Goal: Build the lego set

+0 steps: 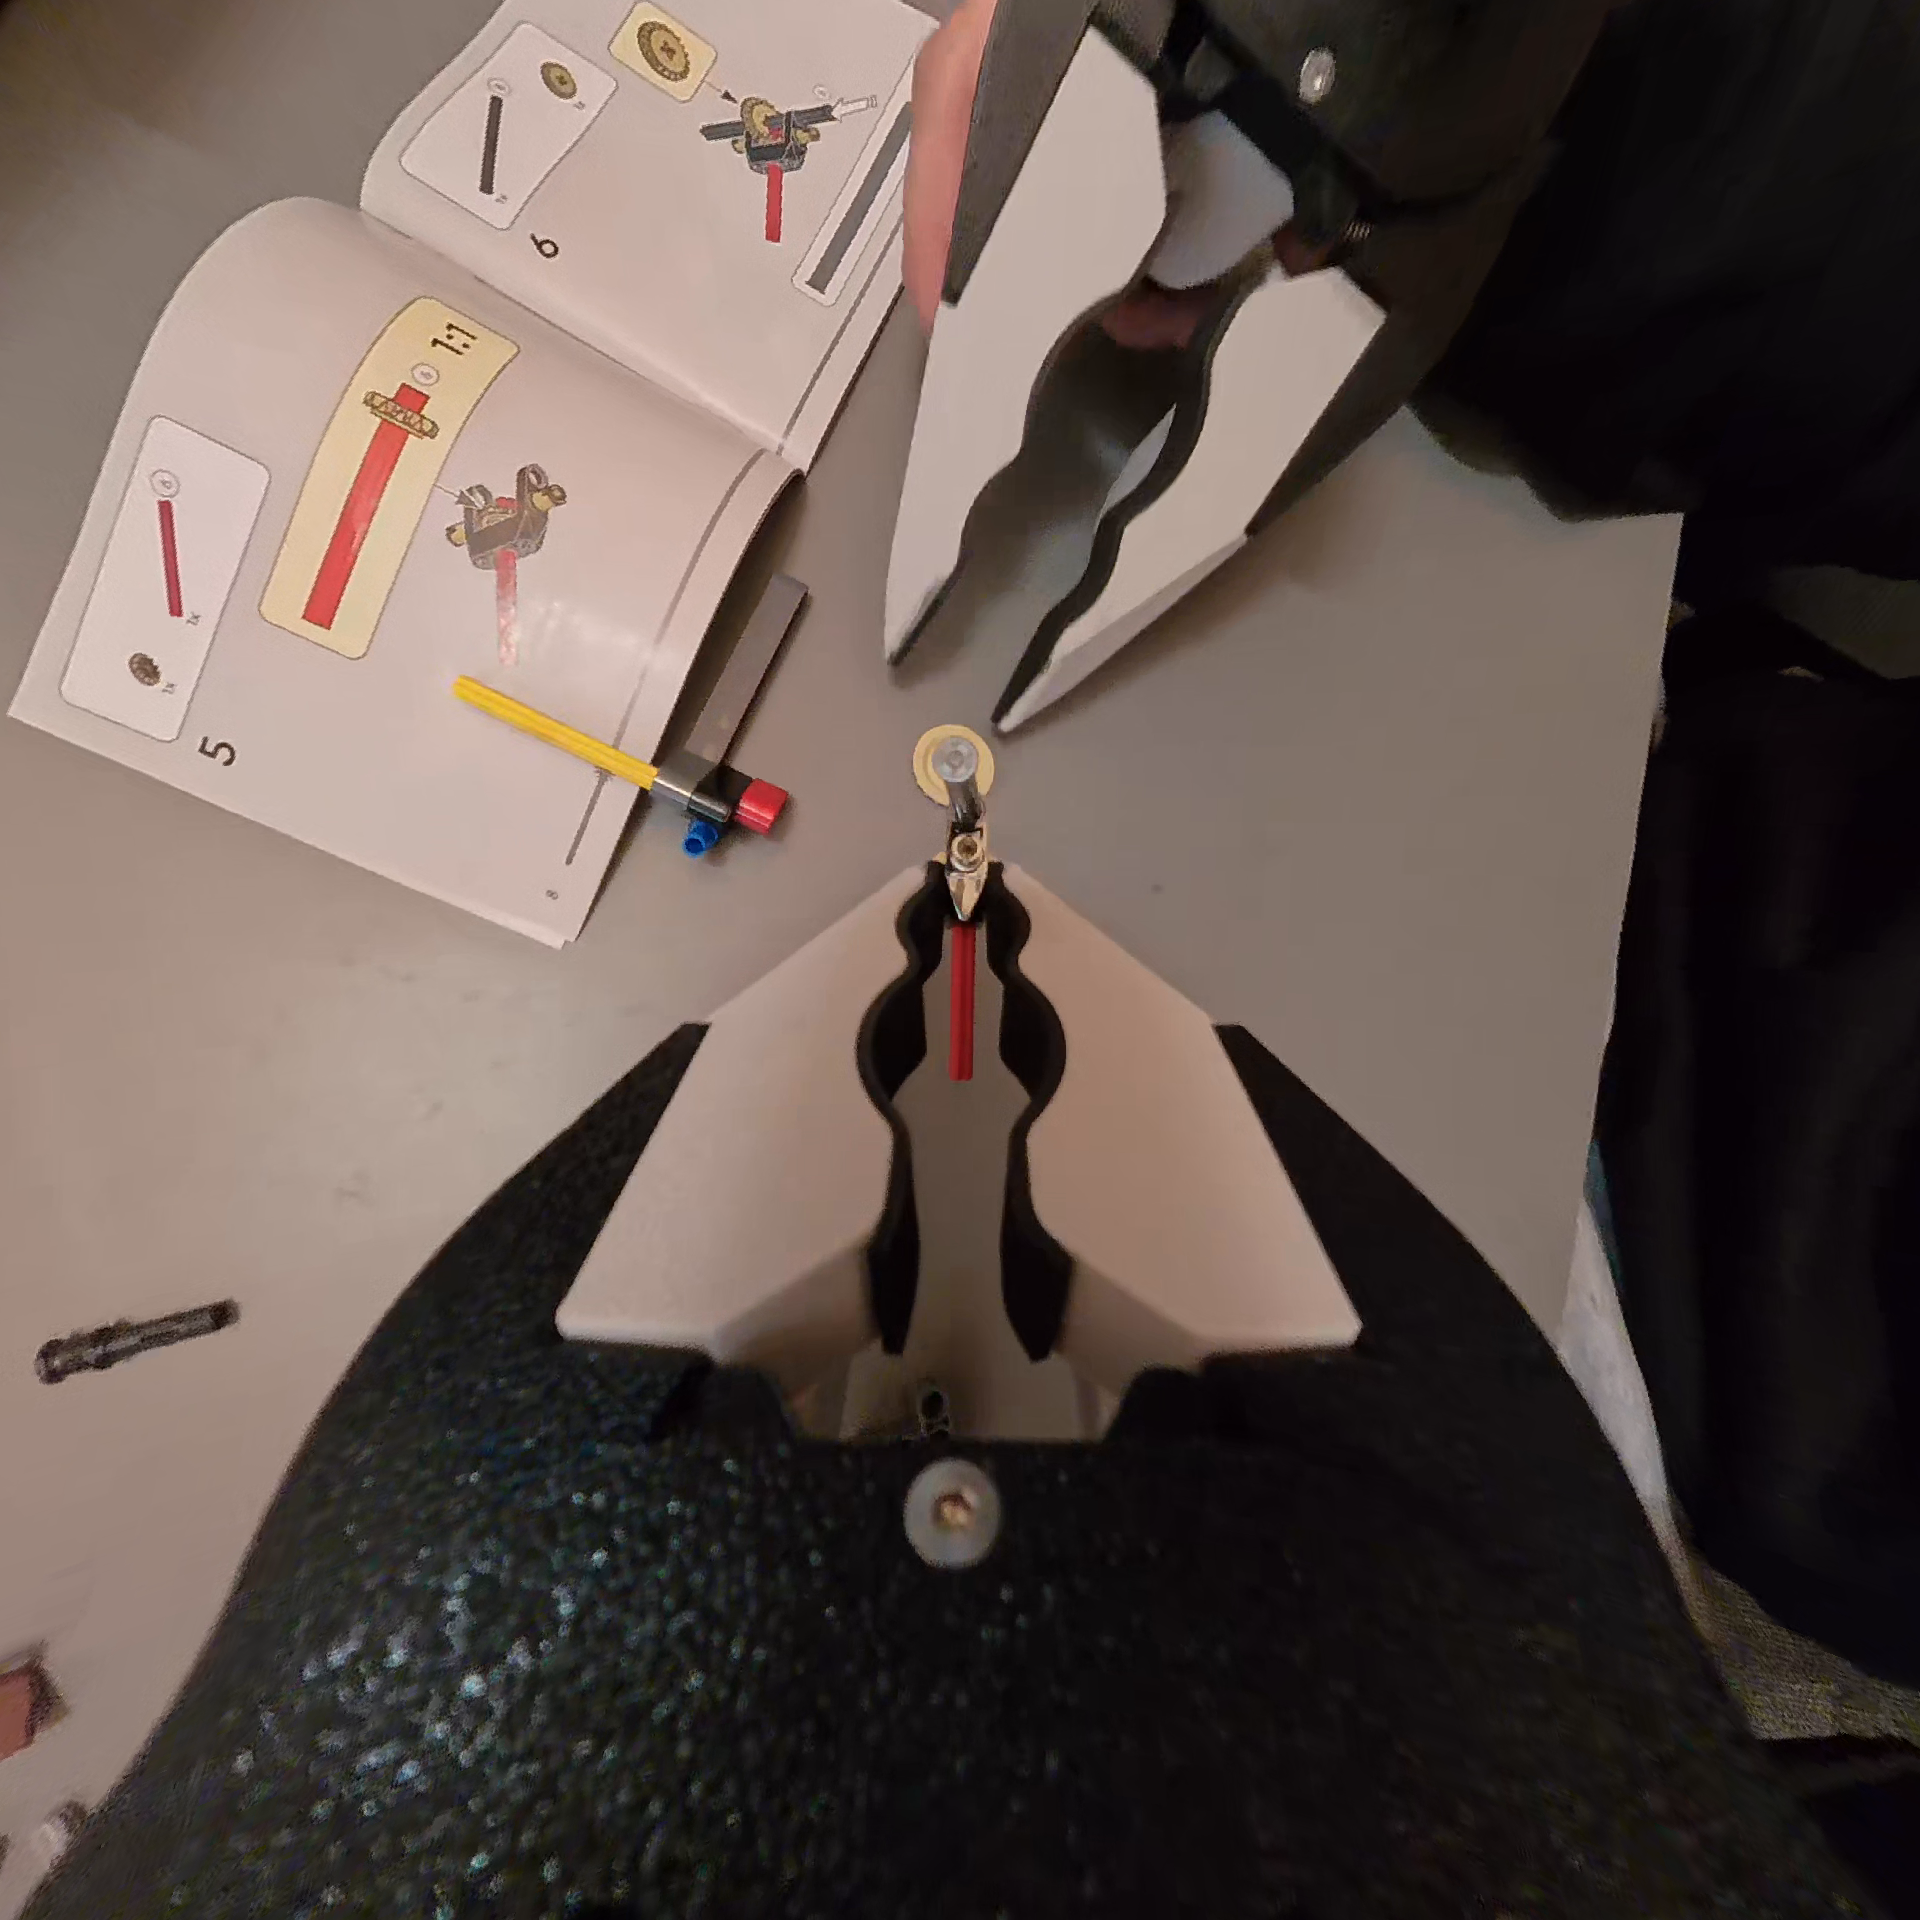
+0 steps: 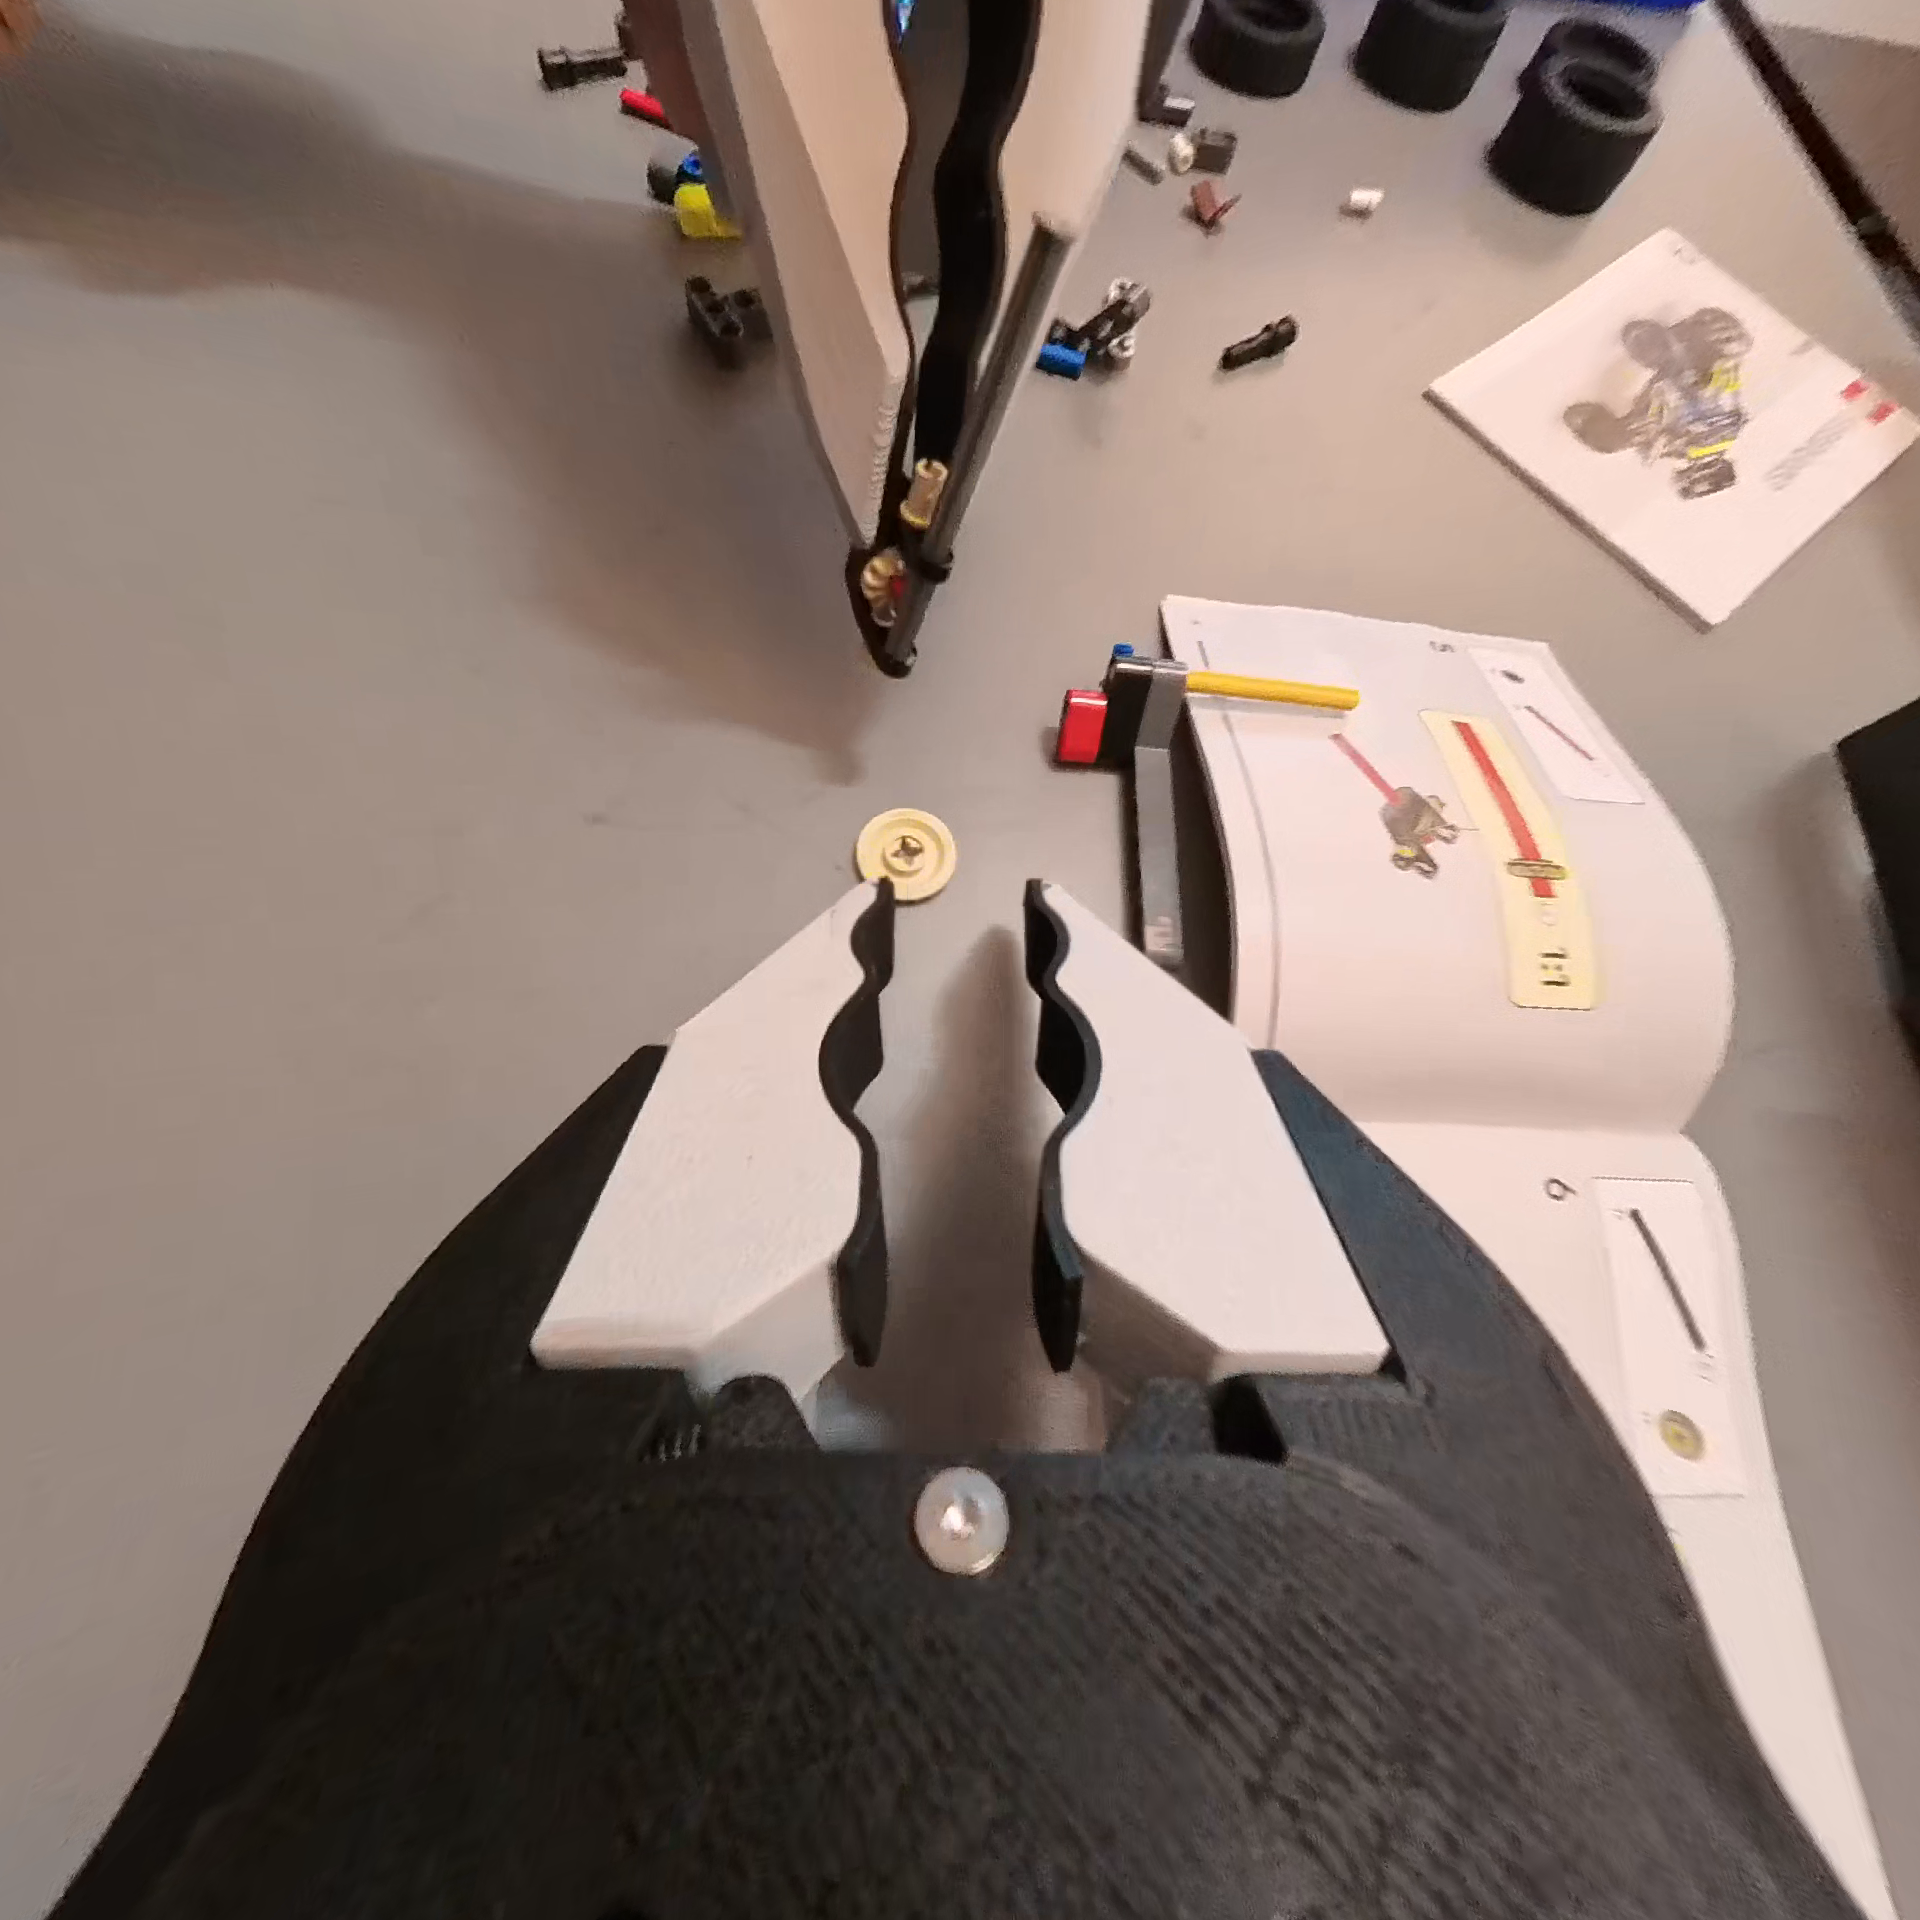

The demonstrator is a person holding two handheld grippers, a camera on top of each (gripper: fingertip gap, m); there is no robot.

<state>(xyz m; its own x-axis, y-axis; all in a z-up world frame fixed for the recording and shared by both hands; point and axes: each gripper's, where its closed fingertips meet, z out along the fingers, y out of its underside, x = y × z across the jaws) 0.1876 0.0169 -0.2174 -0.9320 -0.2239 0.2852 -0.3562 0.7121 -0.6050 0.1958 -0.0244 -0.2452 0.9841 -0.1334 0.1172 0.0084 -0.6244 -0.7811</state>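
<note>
— Two hand-held grippers over the grey table (image 2: 364, 935). State of each?
— Left hand-held gripper (image 1: 964, 883): clenched on a small assembly (image 1: 964, 878), a dark part with tan gears and a red axle (image 1: 962, 1003) running back between the fingers. Its tip is held above the table.
— Right one?
— Right hand-held gripper (image 2: 958, 896): released, nothing between the fingers, tips low over the table.
— Loose parts?
— Tan gear (image 2: 906, 854) lies flat on the table, just ahead of the right hand-held gripper's left fingertip, between the two tools. Open instruction booklet (image 2: 1455, 883) lies to that gripper's right. A yellow axle (image 2: 1273, 691) with a grey and red piece (image 2: 1117, 717) rests across the booklet's edge. A second booklet (image 2: 1662, 436), four black tyres (image 2: 1574, 130) and scattered small pieces lie farther off.
</note>
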